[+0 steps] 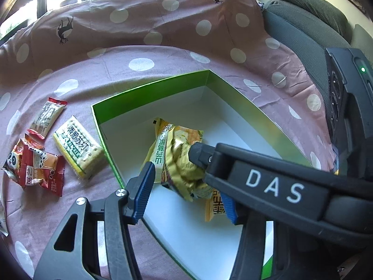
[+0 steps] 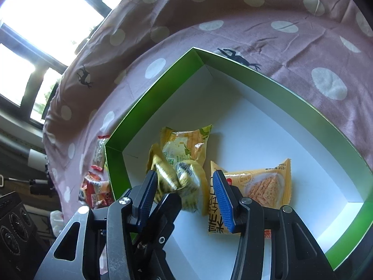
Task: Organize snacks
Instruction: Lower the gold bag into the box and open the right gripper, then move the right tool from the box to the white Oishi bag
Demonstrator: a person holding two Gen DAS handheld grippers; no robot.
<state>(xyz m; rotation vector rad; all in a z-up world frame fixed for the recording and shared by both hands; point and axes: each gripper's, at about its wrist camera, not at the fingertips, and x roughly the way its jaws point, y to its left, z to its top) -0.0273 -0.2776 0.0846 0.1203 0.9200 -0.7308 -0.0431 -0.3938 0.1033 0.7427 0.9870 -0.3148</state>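
Note:
A green box (image 1: 149, 86) with a white floor lies on the pink dotted cloth; it also shows in the right wrist view (image 2: 279, 84). Inside it lie yellow snack packets (image 1: 179, 161) and an orange packet (image 2: 261, 182). My left gripper (image 1: 186, 186) is open over the box, its jaws on either side of the yellow packets. My right gripper (image 2: 186, 186) is open above the same packets (image 2: 184, 156); its finger reaches into the left wrist view (image 1: 200, 151) and touches the crumpled gold packet. Loose snacks lie left of the box: a cracker pack (image 1: 78, 147), a beige bar (image 1: 47, 116) and red packets (image 1: 37, 165).
The cloth (image 1: 144, 28) rises in a fold behind the box. A grey cushioned seat (image 1: 303, 16) stands at the back right. Windows are beyond the cloth. Dark equipment (image 2: 14, 224) sits at the lower left of the right wrist view.

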